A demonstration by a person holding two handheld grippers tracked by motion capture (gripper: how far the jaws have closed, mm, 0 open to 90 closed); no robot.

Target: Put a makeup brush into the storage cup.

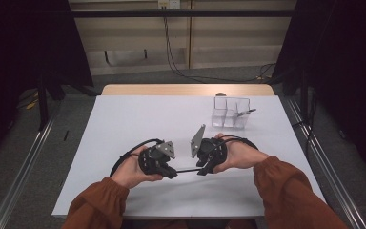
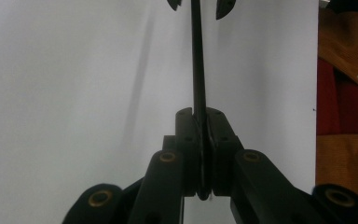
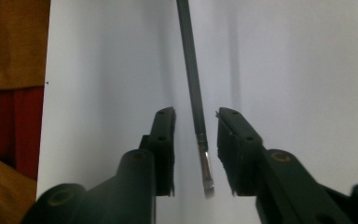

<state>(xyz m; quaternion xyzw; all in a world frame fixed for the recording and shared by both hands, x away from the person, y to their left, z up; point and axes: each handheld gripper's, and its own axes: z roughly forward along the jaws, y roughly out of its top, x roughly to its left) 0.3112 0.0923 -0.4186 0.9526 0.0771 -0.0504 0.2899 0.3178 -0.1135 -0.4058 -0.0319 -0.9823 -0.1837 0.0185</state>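
1. Brush [image 1: 187, 170]: slim black handle, metal ferrule and flat tip, held level above the tabletop [image 1: 124, 124] at 6 o'clock.
2. Left tool [image 2: 201, 140]: pressed together on the handle.
3. Right tool [image 3: 196, 154]: spread around the ferrule end; handover apparently under way, closing needed next.
4. Clear plastic organizer [image 1: 230, 112]: 1 o'clock.

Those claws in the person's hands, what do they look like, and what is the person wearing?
Each claw, left and right, is a black block with two flat black fingers on hinged links with brass-coloured pivots. A grey three-cornered plate sits on top of each, and a black cable loops from behind. The person wears rust-brown sleeves gathered at the cuffs.
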